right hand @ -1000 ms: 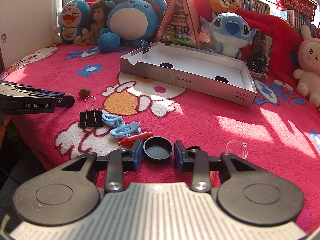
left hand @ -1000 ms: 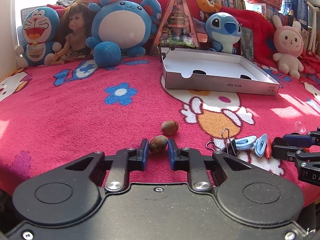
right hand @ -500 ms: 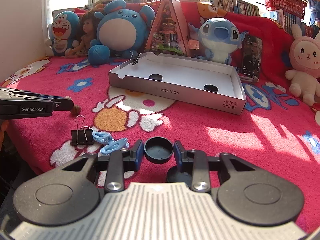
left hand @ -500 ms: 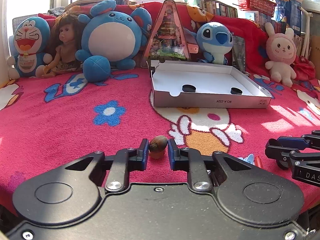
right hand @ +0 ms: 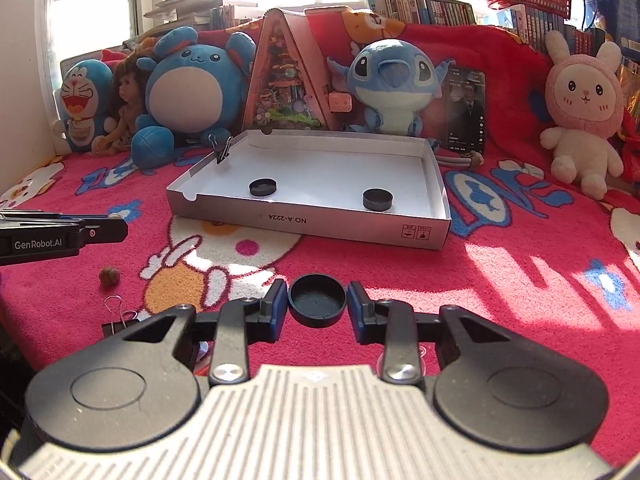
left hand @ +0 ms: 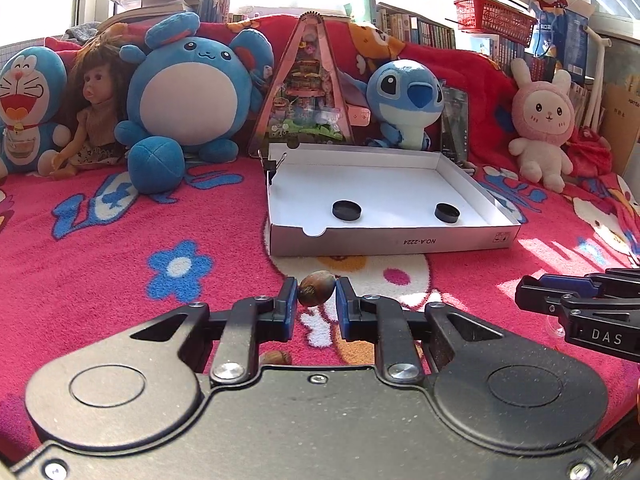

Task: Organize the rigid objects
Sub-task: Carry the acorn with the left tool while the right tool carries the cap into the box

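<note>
In the left wrist view, the left gripper (left hand: 317, 295) is carrying a small brown nut (left hand: 316, 288), its jaws drawn nearly together and pinching it at both sides, clear of the red blanket (left hand: 100, 280). Straight ahead, the white box (left hand: 392, 240) is sitting open on the blanket with two black caps (left hand: 346, 211) already resting on its floor. A second nut (left hand: 275, 357) is lying on the blanket below the jaws, half hidden by the gripper body. The right gripper's tip (left hand: 536, 293) is poking in from the right edge. To do this carry well, I judge the nut should be kept level and taken over the box's near wall before letting go, since a round, hard thing is likely to roll if dropped from high up.

In the right wrist view, the right gripper (right hand: 317, 307) is holding a black cap (right hand: 317, 300), hollow side up, with the jaws partly open and pressing its rim from both sides. The box (right hand: 304, 224) is lying ahead and slightly left, a binder clip (right hand: 222, 151) is biting its far left corner, and another clip (right hand: 118, 316) is lying on the blanket at lower left. The loose nut (right hand: 109, 275) is lying near the left gripper's tip (right hand: 104, 232). Here the wise course, I think, is setting the cap down in bare floor between or beside the other caps, and keeping the two grippers apart as both are nearing the box.
</note>
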Available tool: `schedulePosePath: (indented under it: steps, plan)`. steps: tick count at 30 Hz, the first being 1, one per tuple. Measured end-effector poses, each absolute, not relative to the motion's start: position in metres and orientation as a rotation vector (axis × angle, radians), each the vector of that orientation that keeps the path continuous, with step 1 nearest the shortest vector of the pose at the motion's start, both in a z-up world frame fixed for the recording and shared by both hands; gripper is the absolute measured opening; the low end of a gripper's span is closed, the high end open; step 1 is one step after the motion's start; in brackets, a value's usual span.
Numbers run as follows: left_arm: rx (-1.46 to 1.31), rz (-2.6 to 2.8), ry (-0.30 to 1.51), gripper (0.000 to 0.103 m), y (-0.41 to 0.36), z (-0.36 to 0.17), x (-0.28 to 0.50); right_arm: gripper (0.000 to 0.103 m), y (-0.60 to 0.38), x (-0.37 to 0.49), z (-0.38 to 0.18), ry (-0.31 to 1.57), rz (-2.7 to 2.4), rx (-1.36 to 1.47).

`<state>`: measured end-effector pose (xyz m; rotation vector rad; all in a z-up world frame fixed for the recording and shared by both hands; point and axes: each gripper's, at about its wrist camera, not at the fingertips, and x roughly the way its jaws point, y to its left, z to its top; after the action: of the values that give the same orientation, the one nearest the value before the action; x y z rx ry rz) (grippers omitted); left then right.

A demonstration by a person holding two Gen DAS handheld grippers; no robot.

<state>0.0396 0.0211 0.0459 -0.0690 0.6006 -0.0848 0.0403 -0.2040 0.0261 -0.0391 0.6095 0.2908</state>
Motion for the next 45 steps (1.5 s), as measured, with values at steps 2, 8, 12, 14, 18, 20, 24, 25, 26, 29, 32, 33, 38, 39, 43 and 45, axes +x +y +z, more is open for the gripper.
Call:
schedulePosePath:
  steps: [2, 8, 12, 14, 18, 20, 24, 25, 26, 29, 32, 33, 38, 39, 43, 45]
  plan:
    - [-0.070, -0.093, 0.599, 0.019, 0.019, 0.048, 0.044, 0.038, -0.205, 0.044, 0.027, 0.610, 0.285, -0.030]
    - [-0.082, -0.113, 0.596, 0.019, 0.017, 0.054, 0.060, 0.038, -0.210, 0.056, 0.031, 0.611, 0.273, 0.002]
    - [-0.069, -0.121, 0.585, 0.019, 0.014, 0.060, 0.070, 0.038, -0.212, 0.065, 0.034, 0.605, 0.262, 0.011]
    - [-0.064, -0.125, 0.583, 0.019, 0.013, 0.063, 0.076, 0.038, -0.213, 0.070, 0.035, 0.602, 0.259, 0.017]
    - [-0.067, -0.133, 0.584, 0.019, 0.012, 0.068, 0.089, 0.038, -0.215, 0.082, 0.039, 0.600, 0.252, 0.030]
    - [-0.063, -0.132, 0.575, 0.019, 0.010, 0.071, 0.095, 0.038, -0.216, 0.088, 0.040, 0.601, 0.249, 0.036]
    - [-0.053, -0.132, 0.568, 0.019, 0.006, 0.077, 0.109, 0.038, -0.218, 0.099, 0.043, 0.600, 0.243, 0.040]
    - [-0.051, -0.134, 0.569, 0.019, 0.005, 0.078, 0.113, 0.038, -0.219, 0.102, 0.044, 0.600, 0.242, 0.043]
    - [-0.050, -0.134, 0.572, 0.019, 0.004, 0.079, 0.118, 0.038, -0.220, 0.105, 0.046, 0.601, 0.240, 0.047]
    - [-0.057, -0.135, 0.589, 0.019, 0.003, 0.082, 0.134, 0.038, -0.224, 0.118, 0.049, 0.608, 0.230, 0.063]
    - [-0.054, -0.133, 0.609, 0.019, 0.000, 0.084, 0.154, 0.038, -0.228, 0.133, 0.052, 0.621, 0.222, 0.079]
    - [-0.054, -0.132, 0.618, 0.019, -0.001, 0.083, 0.161, 0.038, -0.229, 0.138, 0.053, 0.628, 0.221, 0.083]
    - [-0.074, -0.122, 0.697, 0.019, -0.004, 0.074, 0.199, 0.038, -0.228, 0.162, 0.052, 0.668, 0.224, 0.103]
    - [-0.074, -0.116, 0.710, 0.019, -0.005, 0.071, 0.205, 0.038, -0.228, 0.166, 0.051, 0.677, 0.224, 0.103]
    - [-0.072, -0.082, 0.762, 0.019, -0.006, 0.057, 0.227, 0.038, -0.224, 0.185, 0.047, 0.707, 0.209, 0.092]
    - [-0.080, -0.071, 0.783, 0.019, -0.005, 0.050, 0.233, 0.038, -0.224, 0.193, 0.044, 0.724, 0.202, 0.093]
